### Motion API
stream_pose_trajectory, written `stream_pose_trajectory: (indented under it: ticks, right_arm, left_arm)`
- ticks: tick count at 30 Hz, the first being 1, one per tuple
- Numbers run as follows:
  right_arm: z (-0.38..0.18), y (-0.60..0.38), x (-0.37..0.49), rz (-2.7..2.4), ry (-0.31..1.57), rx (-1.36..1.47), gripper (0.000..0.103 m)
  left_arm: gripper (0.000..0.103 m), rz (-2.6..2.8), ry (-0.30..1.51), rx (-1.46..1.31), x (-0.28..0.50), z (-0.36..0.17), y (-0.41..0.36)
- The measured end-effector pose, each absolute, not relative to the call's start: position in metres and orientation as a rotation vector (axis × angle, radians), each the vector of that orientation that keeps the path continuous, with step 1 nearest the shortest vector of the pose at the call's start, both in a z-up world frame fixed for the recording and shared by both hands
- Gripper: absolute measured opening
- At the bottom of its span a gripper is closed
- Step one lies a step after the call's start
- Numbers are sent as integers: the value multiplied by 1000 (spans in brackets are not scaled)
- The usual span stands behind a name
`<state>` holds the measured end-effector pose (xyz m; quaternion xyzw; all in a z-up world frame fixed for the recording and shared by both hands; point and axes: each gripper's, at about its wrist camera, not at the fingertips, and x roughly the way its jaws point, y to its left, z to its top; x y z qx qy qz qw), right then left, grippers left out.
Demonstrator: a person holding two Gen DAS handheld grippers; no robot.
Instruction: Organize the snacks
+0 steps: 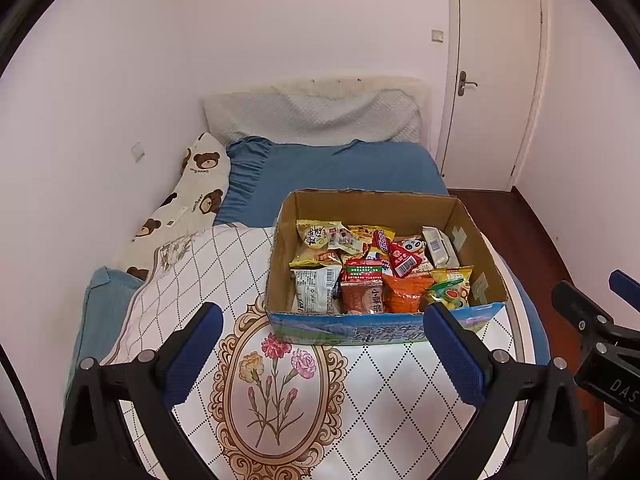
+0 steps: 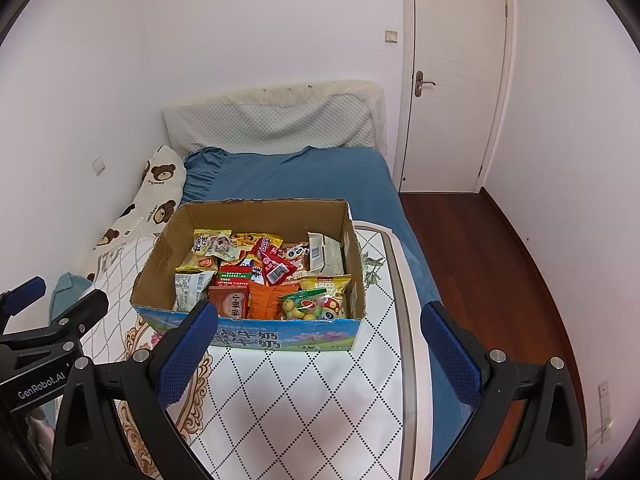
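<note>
Holding snacks (image 1: 380,268): 1 box (image 1: 460,216).

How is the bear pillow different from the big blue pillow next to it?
The bear pillow is cream with brown teddy bears; the blue pillow is plain blue. The bear pillow is long and narrow and runs along the wall; the blue pillow is wide, stretches across the bed and has a frilly edge. Both lie on the bed, behind the snack box, touching each other.

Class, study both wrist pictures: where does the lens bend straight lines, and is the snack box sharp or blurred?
Left wrist view: the door frame bows and dark corners ring the picture; the box is sharp. Right wrist view: same curving at the edges, even light, box sharp.
</note>
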<state>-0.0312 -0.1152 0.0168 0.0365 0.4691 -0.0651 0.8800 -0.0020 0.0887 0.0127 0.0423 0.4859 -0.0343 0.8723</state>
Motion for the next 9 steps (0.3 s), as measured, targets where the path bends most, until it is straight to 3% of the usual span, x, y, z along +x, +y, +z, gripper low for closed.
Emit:
stream_pose_trajectory:
  ticks: [9]
  right_arm:
    - [18, -115, -32, -135, 976, 74, 103]
  left_arm:
    - [103, -75, 1001, 79, -4, 16, 91]
